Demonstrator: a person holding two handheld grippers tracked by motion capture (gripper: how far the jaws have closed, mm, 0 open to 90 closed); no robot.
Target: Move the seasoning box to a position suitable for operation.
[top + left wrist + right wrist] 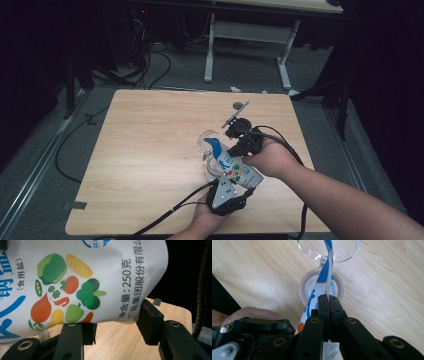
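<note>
While right tool (329,305) pinches salt bag (233,171) edge, left tool (227,196) clamps bag's bottom

Salt bag (234,172): white plastic pouch printed with coloured vegetables, blue lettering and black Chinese text. It is off the table, tilted, its narrow upper end lowered over the glass. The bag's upper edge is flattened thin.

Glass (206,145): clear stemmed glass with a wide bowl and round foot, upright on the wooden tabletop, right of centre. The bag's tip appears to reach into the bowl; contact cannot be confirmed.
</note>
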